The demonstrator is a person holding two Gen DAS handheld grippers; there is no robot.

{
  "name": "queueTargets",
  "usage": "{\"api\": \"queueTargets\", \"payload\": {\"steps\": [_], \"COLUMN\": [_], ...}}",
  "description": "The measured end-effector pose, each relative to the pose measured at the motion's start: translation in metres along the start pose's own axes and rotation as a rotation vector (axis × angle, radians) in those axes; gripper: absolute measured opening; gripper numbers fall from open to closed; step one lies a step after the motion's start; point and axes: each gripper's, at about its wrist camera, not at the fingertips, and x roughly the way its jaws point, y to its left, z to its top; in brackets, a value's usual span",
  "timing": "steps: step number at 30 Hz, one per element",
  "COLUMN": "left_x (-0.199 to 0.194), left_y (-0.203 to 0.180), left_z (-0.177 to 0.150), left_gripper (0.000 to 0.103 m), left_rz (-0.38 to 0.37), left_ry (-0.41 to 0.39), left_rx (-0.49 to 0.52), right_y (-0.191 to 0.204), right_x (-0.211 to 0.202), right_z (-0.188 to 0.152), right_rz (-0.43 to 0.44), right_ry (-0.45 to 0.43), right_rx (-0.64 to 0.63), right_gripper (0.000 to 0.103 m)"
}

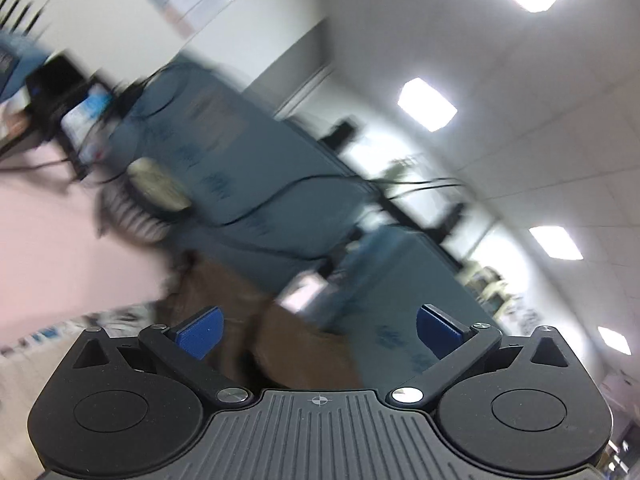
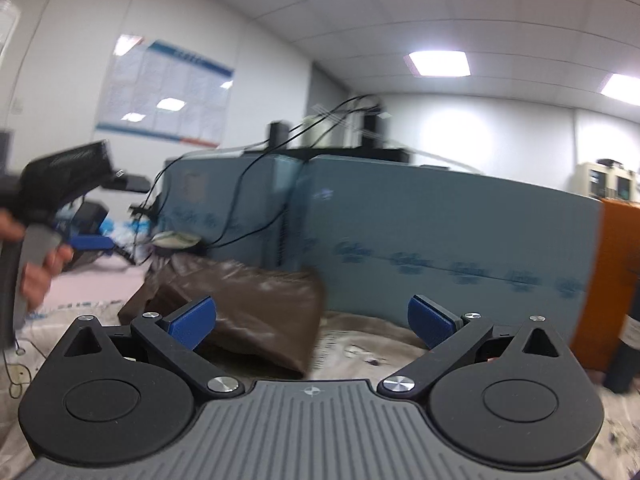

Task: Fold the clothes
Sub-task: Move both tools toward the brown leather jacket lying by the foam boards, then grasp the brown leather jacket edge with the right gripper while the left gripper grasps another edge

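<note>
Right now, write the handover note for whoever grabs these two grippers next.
Left gripper: jaws wide open, empty, tilted up toward the ceiling and partitions; its view is blurred.
Right gripper: jaws wide open, empty, raised level and facing the brown garment.
The brown garment lies in a bunched, partly doubled heap on the patterned cloth covering the table, in front of the blue partition. The left hand grips the other gripper's handle off to the left side.
Done: cannot tell how many folds are in; the heap is not a neat stack.
Left: take hold of the garment, lay it flat, finish folding.
</note>
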Motion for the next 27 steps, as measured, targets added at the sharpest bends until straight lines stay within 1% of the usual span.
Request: {"api": "queueTargets", "payload": {"steps": [1,3,5,8,9,10,12,14,17,19,21,23,25,27], "left_x": [0.011,0.037,0.061,0.087,0.091,0.094,0.098,0.096,0.097,0.094,0.09,0.088,0.089,0.089], "left_y": [0.006,0.021,0.036,0.058,0.064,0.073,0.086,0.088,0.088,0.087,0.086,0.086,0.088,0.089], "left_z": [0.007,0.015,0.02,0.017,0.014,0.011,0.009,0.007,0.003,0.003,0.002,0.001,-0.001,-0.004], "left_gripper": [0.103,0.103,0.103,0.103,0.103,0.103,0.103,0.103,0.103,0.103,0.103,0.103,0.103,0.103], "left_rz": [0.024,0.009,0.025,0.089,0.082,0.043,-0.073,-0.151,-0.221,-0.256,-0.326,-0.393,-0.416,-0.417], "left_ry": [0.033,0.101,0.13,0.093,0.086,0.099,0.144,0.152,0.18,0.179,0.174,0.174,0.179,0.188], "left_rx": [-0.015,-0.078,-0.127,-0.114,-0.112,-0.131,-0.195,-0.206,-0.212,-0.214,-0.23,-0.247,-0.257,-0.268], "right_y": [0.007,0.022,0.033,0.05,0.055,0.06,0.07,0.081,0.095,0.1,0.103,0.104,0.103,0.1], "right_x": [0.009,0.029,0.046,0.07,0.076,0.081,0.091,0.106,0.128,0.141,0.153,0.162,0.17,0.178], "right_z": [0.001,0.001,-0.001,-0.005,-0.007,-0.01,-0.015,-0.019,-0.022,-0.022,-0.022,-0.021,-0.019,-0.019], "right_rz": [0.012,0.047,0.065,0.083,0.087,0.088,0.092,0.097,0.079,0.073,0.068,0.046,0.007,-0.044], "right_ry": [0.009,0.026,0.054,0.098,0.107,0.111,0.117,0.12,0.128,0.142,0.155,0.15,0.138,0.121], "right_rx": [-0.029,-0.083,-0.113,-0.154,-0.173,-0.196,-0.24,-0.281,-0.316,-0.314,-0.304,-0.292,-0.277,-0.269], "right_gripper": [0.103,0.103,0.103,0.103,0.103,0.103,0.103,0.103,0.103,0.103,0.103,0.103,0.103,0.103]}}
